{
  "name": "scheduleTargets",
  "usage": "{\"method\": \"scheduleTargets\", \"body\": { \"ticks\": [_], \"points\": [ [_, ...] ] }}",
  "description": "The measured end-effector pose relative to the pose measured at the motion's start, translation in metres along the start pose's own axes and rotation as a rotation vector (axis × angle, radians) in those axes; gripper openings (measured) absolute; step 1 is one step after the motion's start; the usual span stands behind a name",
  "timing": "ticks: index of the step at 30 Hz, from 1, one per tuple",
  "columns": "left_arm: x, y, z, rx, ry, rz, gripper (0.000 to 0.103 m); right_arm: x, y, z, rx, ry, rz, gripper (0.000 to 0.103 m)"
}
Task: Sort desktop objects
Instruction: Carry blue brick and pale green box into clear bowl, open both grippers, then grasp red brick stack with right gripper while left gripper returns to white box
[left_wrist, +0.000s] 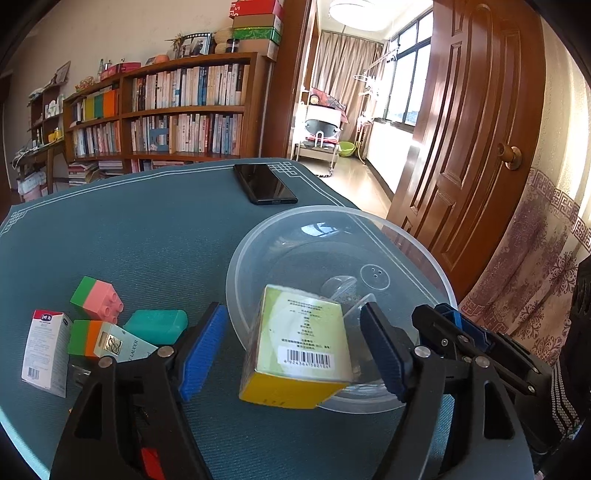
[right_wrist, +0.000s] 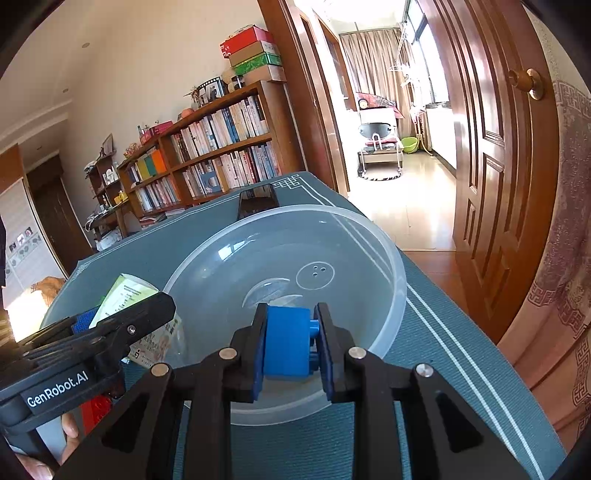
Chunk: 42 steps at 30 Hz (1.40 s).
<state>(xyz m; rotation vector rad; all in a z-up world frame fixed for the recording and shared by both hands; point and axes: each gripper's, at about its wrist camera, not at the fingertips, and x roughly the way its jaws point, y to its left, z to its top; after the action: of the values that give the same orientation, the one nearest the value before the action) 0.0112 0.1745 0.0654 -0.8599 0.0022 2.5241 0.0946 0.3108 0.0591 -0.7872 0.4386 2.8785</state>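
Two grippers work over the clear plastic bowl (left_wrist: 406, 251) at the right end of the teal desk mat (left_wrist: 147, 236). Left gripper (left_wrist: 291, 350) is spread wide, released: the pale-green carton w/ yellow end (left_wrist: 299, 343) sits between its blue pads, clear of both, tilted across the bowl's near rim, yellow end toward the camera, top end inside the bowl. Right gripper (right_wrist: 291, 350) is clenched on a blue building block (right_wrist: 286, 347), pads pressing both sides, studs facing the right pad; block hangs over the bowl's near inner wall. Left of the bowl on the mat: pink/green block (left_wrist: 98, 301), teal eraser-like block (left_wrist: 157, 325), orange/green block (left_wrist: 85, 338), Estée Lauder box (left_wrist: 125, 347), white medicine box (left_wrist: 46, 352). Black phone (left_wrist: 264, 183) lies near the mat's far edge.
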Motion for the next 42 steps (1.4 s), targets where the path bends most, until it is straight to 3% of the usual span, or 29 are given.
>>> {"method": "scheduleTargets", "body": {
  "ticks": [1, 2, 11, 13, 15, 22, 31, 42],
  "points": [
    [-0.003, 0.002, 0.0, -0.005, -0.015, 0.003, 0.083, 0.0, -0.001, 0.0, 0.003, -0.005, -0.003, 0.044],
    [-0.005, 0.003, 0.0, -0.007, -0.021, 0.006, 0.083, -0.001, -0.001, -0.001, 0.006, -0.011, -0.011, 0.047],
    [-0.017, 0.021, -0.005, -0.018, -0.051, 0.048, 0.083, -0.003, 0.003, -0.005, -0.014, -0.03, -0.059, 0.049],
    [-0.021, 0.025, -0.005, -0.022, -0.058, 0.065, 0.083, -0.002, 0.002, -0.005, -0.008, -0.031, -0.066, 0.053],
    [-0.024, 0.029, -0.003, -0.029, -0.063, 0.071, 0.083, -0.003, 0.0, -0.005, 0.006, -0.035, -0.073, 0.068],
    [-0.035, 0.048, 0.004, -0.082, -0.089, 0.087, 0.086, -0.009, -0.002, -0.007, 0.026, -0.056, -0.088, 0.077],
    [-0.046, 0.076, 0.006, -0.138, -0.114, 0.141, 0.086, -0.013, -0.003, -0.006, 0.038, -0.075, -0.105, 0.08],
    [-0.072, 0.135, -0.011, -0.261, -0.136, 0.288, 0.086, -0.017, 0.0, -0.006, 0.025, -0.1, -0.131, 0.082]
  ]
}}
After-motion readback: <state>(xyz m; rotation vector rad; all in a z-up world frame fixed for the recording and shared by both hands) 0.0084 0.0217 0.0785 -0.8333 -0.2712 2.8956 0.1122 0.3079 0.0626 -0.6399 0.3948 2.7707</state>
